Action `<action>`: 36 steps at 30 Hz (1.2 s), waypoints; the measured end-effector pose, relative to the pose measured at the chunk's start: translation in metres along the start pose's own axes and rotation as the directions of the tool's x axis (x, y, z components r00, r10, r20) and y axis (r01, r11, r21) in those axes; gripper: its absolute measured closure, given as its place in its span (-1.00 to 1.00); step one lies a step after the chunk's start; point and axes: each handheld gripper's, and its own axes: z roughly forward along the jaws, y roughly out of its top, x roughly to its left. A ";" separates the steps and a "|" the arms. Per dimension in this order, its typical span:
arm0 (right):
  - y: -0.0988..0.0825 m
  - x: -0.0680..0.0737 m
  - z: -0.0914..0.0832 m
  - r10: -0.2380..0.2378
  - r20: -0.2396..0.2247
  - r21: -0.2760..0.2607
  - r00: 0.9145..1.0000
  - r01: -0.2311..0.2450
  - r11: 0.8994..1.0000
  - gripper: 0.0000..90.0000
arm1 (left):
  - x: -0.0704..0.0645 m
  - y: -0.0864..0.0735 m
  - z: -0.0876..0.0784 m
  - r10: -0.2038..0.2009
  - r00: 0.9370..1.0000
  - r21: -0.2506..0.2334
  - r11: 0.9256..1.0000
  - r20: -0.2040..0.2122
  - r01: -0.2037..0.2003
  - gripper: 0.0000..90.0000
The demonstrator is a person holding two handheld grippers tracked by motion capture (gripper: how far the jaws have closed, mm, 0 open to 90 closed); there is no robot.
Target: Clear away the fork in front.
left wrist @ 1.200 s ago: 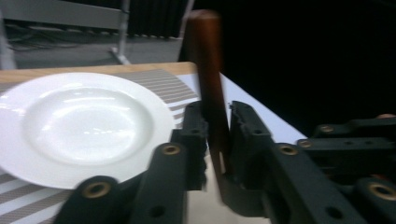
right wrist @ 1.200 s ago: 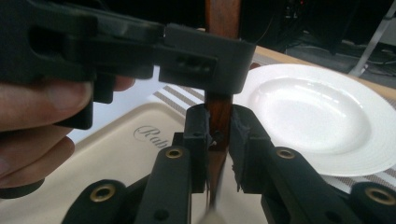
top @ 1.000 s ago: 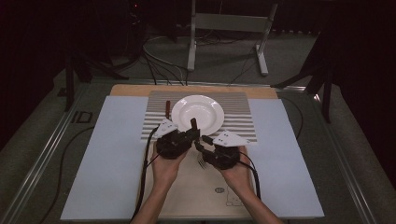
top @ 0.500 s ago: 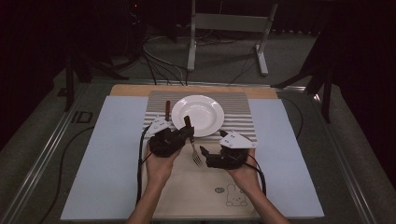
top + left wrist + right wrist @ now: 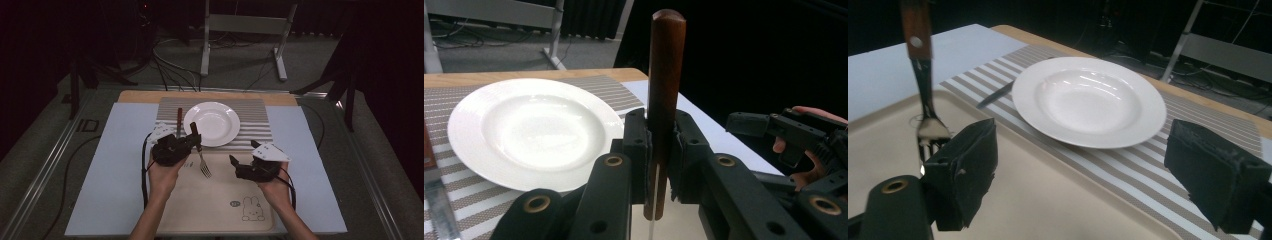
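L tool [image 5: 186, 141] is clamped on the fork [image 5: 199, 156] by its brown wooden handle, steel tines hanging over the beige tray [image 5: 220, 210]. A knife [image 5: 179, 120] lies on the striped placemat [image 5: 255, 125], just left of the round, glossy white plate [image 5: 212, 123]. R tool [image 5: 233, 162], w/ jaws just opened wide and nothing between them, hovers over the tray right of the fork, apart from it. Pale blue surface [image 5: 110, 175] either side.

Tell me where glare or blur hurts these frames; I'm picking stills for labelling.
High view: dim, dark surround, sharp enough. Left gripper view: fork handle close and soft, plate clear. Right gripper view: highlights streak the plate, near pads blurred.
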 end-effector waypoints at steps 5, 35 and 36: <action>-0.006 -0.009 -0.009 0.007 0.029 -0.004 1.000 -0.007 1.000 -0.69 | 0.003 0.006 -0.007 0.007 1.000 -0.004 1.000 0.004 -0.007 0.78; -0.035 -0.044 -0.040 0.077 0.120 -0.020 0.990 -0.076 0.997 -0.70 | 0.025 0.029 -0.052 0.098 0.995 0.038 0.994 0.033 -0.099 0.79; -0.036 -0.045 -0.041 0.079 0.122 -0.019 0.989 -0.077 0.997 -0.70 | 0.025 0.029 -0.052 0.098 0.995 0.038 0.994 0.033 -0.099 0.78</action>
